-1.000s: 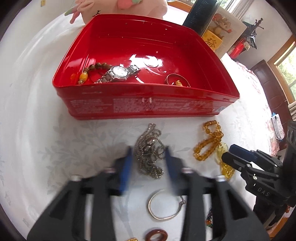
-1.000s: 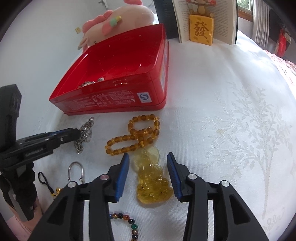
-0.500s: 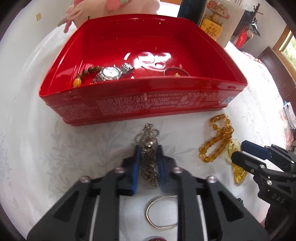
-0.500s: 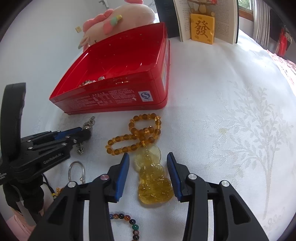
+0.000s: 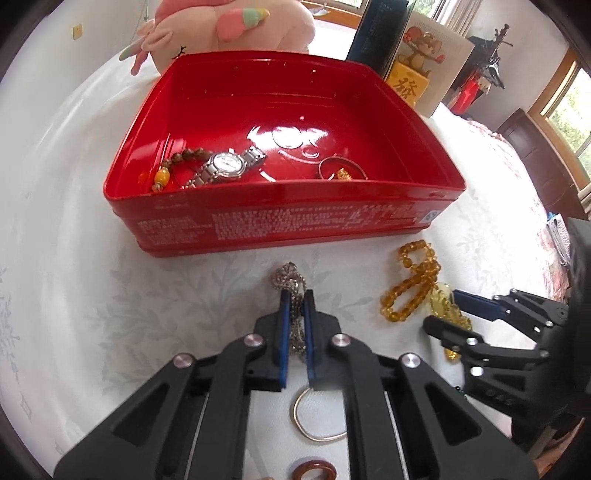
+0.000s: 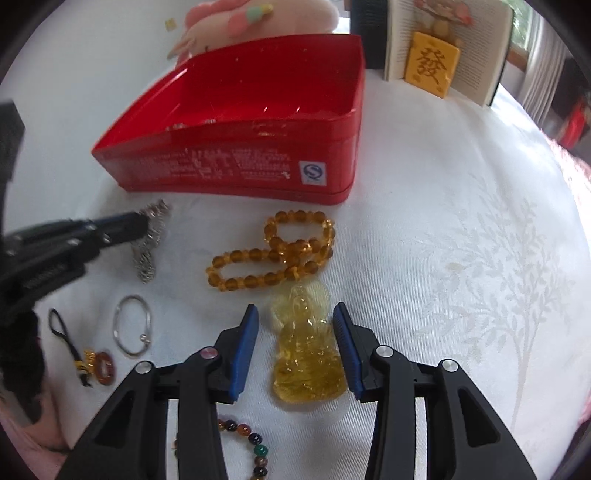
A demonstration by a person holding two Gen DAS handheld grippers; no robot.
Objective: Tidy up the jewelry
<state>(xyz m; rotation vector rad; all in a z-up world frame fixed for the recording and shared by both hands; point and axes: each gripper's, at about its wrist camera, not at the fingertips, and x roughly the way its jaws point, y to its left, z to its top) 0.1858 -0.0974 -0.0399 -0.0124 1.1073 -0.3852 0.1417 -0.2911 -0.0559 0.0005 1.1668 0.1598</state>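
Note:
My left gripper [image 5: 295, 295] is shut on a silver chain [image 5: 293, 280] and holds it just in front of the red tin [image 5: 280, 221]; the chain also shows in the right wrist view [image 6: 149, 236], hanging from the left gripper [image 6: 142, 221]. The tin holds a silver watch [image 5: 225, 164], a brown bead bracelet [image 5: 177, 162] and a ring with a gold charm [image 5: 341, 171]. My right gripper [image 6: 295, 314] is open, its fingers on either side of a yellow figurine pendant [image 6: 306, 350] on the cloth. The pendant's amber bead string [image 6: 273, 254] lies beyond it.
On the white cloth lie a silver bangle [image 6: 133, 325], a brown ring charm on a black cord [image 6: 103, 369] and a multicoloured bead bracelet [image 6: 255, 450]. Behind the tin [image 6: 240, 158] are a pink plush toy [image 5: 229, 29], an open book [image 6: 447, 48] and a yellow tile [image 6: 430, 62].
My left gripper closed on the silver chain and has lifted it off the cloth, toward the tin. My right gripper stayed open around the yellow pendant.

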